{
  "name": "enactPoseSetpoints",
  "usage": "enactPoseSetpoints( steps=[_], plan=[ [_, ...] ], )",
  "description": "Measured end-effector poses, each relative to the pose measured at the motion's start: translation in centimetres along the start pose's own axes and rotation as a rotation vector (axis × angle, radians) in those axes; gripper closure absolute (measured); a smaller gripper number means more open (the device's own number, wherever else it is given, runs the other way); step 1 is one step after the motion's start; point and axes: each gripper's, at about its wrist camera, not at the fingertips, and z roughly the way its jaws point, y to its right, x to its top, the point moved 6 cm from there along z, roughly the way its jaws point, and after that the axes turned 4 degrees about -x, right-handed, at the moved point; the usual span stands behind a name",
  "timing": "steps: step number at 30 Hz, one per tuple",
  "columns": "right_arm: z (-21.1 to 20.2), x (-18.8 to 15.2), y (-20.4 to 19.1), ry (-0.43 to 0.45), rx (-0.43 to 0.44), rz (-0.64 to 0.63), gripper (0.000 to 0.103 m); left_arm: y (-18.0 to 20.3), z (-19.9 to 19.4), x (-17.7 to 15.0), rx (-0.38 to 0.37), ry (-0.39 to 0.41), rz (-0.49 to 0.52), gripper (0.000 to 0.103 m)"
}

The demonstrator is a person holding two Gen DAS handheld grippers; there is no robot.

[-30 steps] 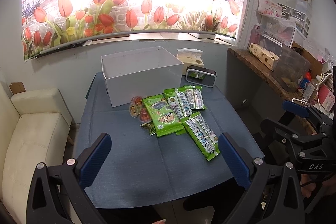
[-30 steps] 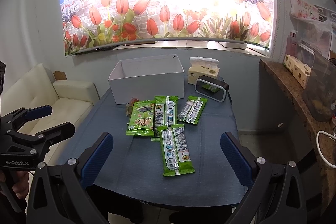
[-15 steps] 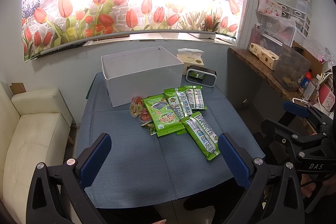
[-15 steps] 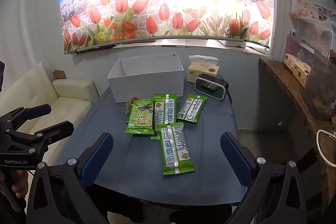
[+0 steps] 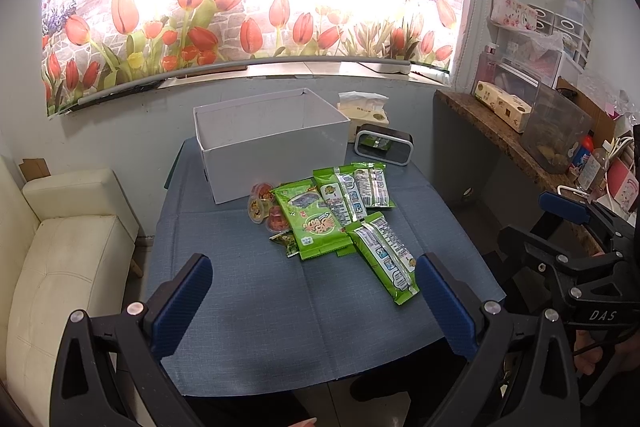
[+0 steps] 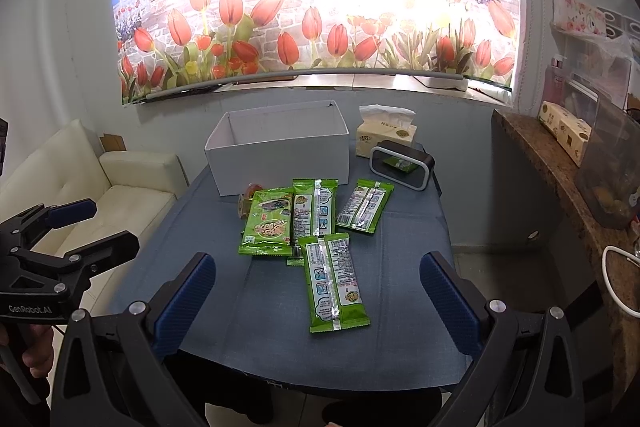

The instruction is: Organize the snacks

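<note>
white box: far on table, looks empty | green snack packs: outside, near it | left gripper: fingers wide apart, holding nothing | right gripper: same

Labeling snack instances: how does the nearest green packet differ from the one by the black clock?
The nearest green packet lies alone toward the table's front edge; the packet by the clock lies farther back, near the black clock. The nearest packet's top leans left; the packet by the clock leans right. Shared: green wrapper, back seam up, flat on the blue tablecloth.
</note>
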Motion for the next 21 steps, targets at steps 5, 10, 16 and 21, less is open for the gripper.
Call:
enactPoseSetpoints(
  steps=[5, 10, 16, 21],
  plan=[
    [0.07, -0.11, 0.07, -0.002, 0.001, 0.002, 0.0, 0.15, 0.01, -0.09, -0.002, 0.001, 0.001, 0.0],
    [0.24, -0.44, 0.04, -0.008, 0.002, 0.004, 0.0, 0.19, 0.01, -0.1, -0.004, 0.0, 0.001, 0.0],
    [0.18, -0.46, -0.06, -0.01, 0.0, 0.002, 0.0, 0.18, 0.0, -0.1, -0.006, 0.003, 0.002, 0.0],
    [0.15, -0.46, -0.05, -0.01, -0.001, 0.002, 0.0, 0.13, 0.0, -0.11, -0.009, 0.004, 0.003, 0.0]
  ],
)
